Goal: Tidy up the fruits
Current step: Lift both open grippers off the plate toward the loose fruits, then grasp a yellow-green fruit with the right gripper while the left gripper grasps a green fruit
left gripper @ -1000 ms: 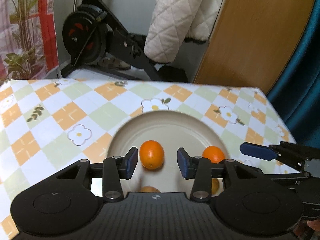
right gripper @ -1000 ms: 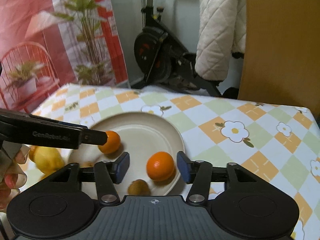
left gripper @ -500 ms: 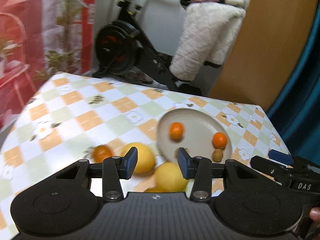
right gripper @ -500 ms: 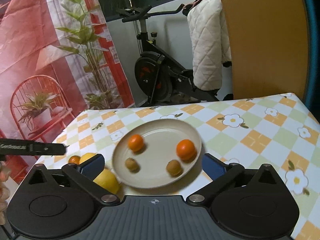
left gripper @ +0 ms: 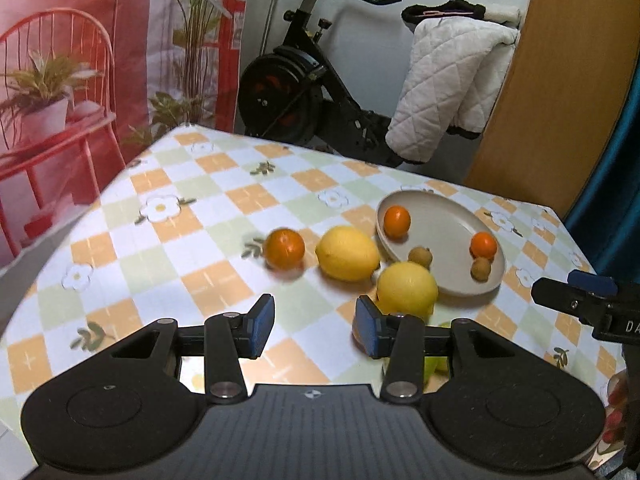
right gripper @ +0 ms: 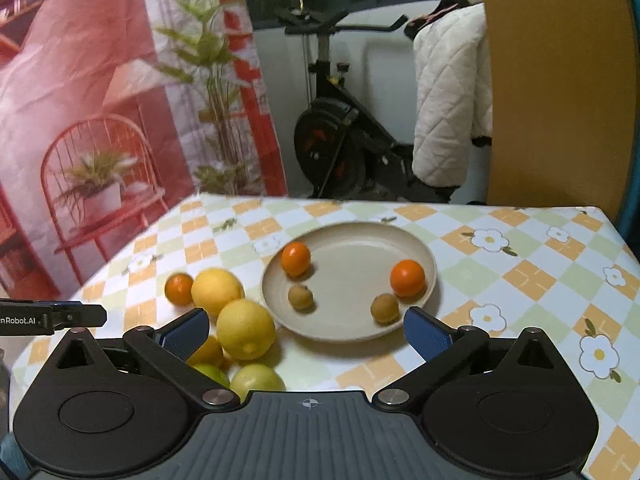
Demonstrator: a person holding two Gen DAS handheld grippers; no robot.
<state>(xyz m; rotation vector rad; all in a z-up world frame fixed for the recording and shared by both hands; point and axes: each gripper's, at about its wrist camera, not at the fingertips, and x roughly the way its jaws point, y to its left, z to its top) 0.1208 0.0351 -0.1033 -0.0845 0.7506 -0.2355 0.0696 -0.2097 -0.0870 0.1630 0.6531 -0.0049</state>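
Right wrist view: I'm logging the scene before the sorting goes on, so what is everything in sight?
plate: one, beige, on the table's middle.
small oranges on plate: two, orange, one at its left, one at its right.
small brown fruits: two, tan, on the plate's near part.
orange off plate: one, orange, on the cloth left of the lemons.
lemons: two, yellow, left of the plate.
green fruits: two, yellow-green, nearest the camera, partly hidden.
tablecloth: one, orange-green-white checks with flowers.
exercise bike: one, black, behind the table.
quilted coat: one, white, hung at right.
left tongs: part open, empty.
right tongs: wide open, empty.
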